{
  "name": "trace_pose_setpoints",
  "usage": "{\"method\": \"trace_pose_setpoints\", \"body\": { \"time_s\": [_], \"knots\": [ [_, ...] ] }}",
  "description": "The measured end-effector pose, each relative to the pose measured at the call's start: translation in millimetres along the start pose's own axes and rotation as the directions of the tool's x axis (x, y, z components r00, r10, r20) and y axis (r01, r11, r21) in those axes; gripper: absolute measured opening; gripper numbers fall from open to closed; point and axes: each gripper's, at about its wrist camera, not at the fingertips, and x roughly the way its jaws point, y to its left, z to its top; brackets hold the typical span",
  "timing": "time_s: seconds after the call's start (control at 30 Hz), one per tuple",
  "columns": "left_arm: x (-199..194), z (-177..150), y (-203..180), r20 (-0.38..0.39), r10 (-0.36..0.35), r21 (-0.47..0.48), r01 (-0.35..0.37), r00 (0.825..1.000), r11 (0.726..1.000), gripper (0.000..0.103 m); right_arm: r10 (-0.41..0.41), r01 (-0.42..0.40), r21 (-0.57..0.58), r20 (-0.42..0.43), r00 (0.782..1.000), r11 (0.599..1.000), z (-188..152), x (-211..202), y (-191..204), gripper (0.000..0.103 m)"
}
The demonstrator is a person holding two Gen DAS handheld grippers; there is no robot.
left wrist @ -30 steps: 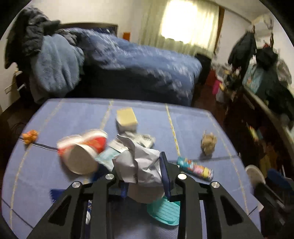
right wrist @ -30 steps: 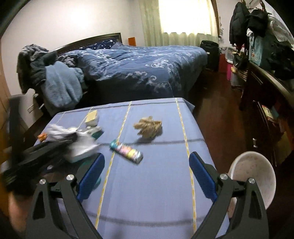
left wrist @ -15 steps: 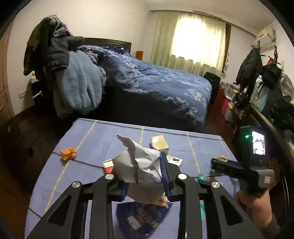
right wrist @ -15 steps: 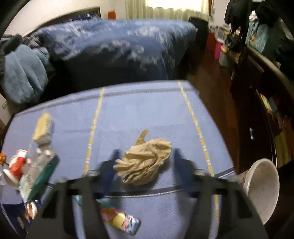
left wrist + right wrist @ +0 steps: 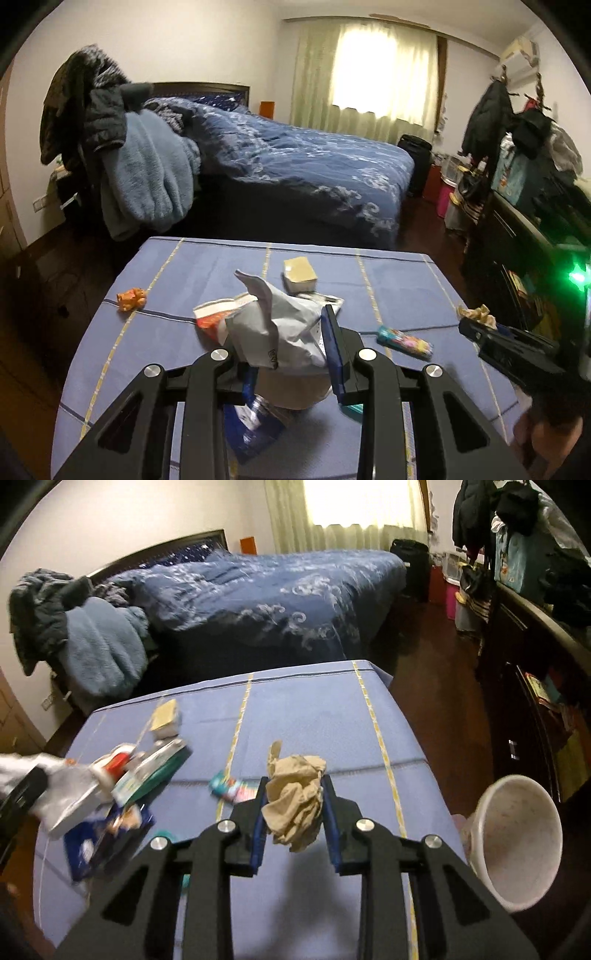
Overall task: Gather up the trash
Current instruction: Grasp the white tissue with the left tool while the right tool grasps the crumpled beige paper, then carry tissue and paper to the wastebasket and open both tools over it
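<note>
My left gripper [image 5: 288,354] is shut on a crumpled grey-white bag [image 5: 280,328] and holds it above the blue table [image 5: 207,266]. My right gripper [image 5: 293,808] is shut on a crumpled tan paper wad [image 5: 295,801], lifted a little above the table [image 5: 314,709]. Loose trash lies on the table: a colourful candy wrapper [image 5: 404,338] [image 5: 232,788], an orange scrap [image 5: 131,298], a yellow sponge block [image 5: 299,275] [image 5: 166,716], a red-and-white cup [image 5: 118,762] and a dark blue packet [image 5: 251,432] [image 5: 107,834]. A white bin [image 5: 517,845] stands by the table's right side.
A bed with a blue quilt [image 5: 303,166] stands beyond the table. Clothes hang on a chair at the left [image 5: 110,147]. A dark dresser with piled things [image 5: 535,646] lines the right wall. Dark wooden floor lies between table and dresser.
My right gripper went from open to shut on the tan paper wad and raised it. My left gripper lifted the grey-white bag up off the pile.
</note>
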Motion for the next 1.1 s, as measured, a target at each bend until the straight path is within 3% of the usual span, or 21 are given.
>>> {"method": "trace_pose_setpoints", "body": {
  "time_s": [0.23,0.57,0.83,1.1],
  "knots": [
    [-19,-9,-22,0.010,-0.024,0.039,0.024,1.000,0.999,0.031,0.000,0.000,-0.001,0.049,0.999,1.000,-35,-48,-7,0.029],
    [-39,-11,-15,0.026,-0.012,0.023,0.011,1.000,1.000,0.031,0.002,-0.004,0.048,0.050,0.999,0.999,-64,-77,-27,0.029],
    [-49,-11,-14,0.023,-0.118,0.001,0.118,0.993,0.993,0.031,0.009,-0.014,0.055,0.074,0.997,0.998,-71,-94,-33,0.029],
    [-55,-11,-39,0.029,-0.149,0.047,0.148,0.988,0.988,0.031,0.009,-0.016,0.072,0.087,0.996,0.997,-75,-102,-45,0.029]
  ]
}}
